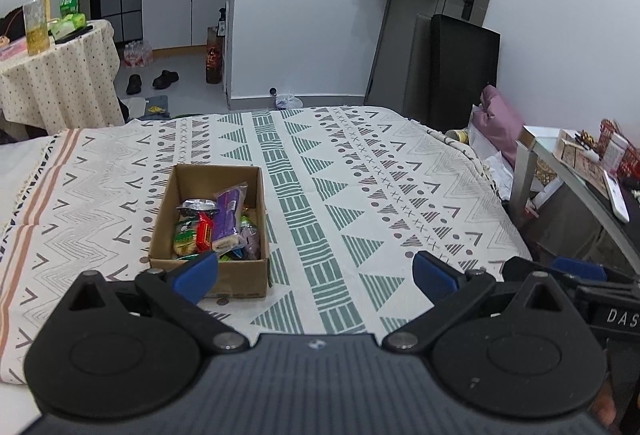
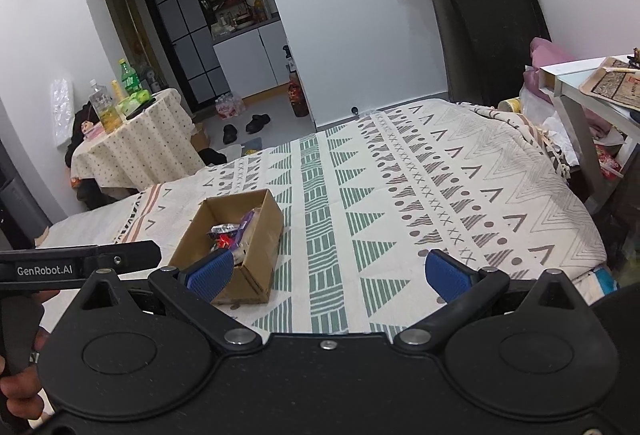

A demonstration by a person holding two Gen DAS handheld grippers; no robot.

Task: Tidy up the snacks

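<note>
An open cardboard box (image 1: 248, 275) sits on the patterned cloth (image 1: 360, 195) and holds several snack packets (image 1: 216, 223), among them a purple one, a red one and a green one. It also shows in the right wrist view (image 2: 262, 219). My left gripper (image 1: 316, 275) is open and empty, held above the cloth just right of the box, its left fingertip over the box's near corner. My right gripper (image 2: 328, 273) is open and empty, also right of the box, with its left fingertip in front of the box's near wall.
A round table (image 2: 132, 151) with bottles stands at the far left. A glass side table (image 1: 580, 171) with clutter stands at the right. A black chair (image 2: 496, 35) is behind the far edge. Part of the other gripper (image 2: 80, 261) shows at the left.
</note>
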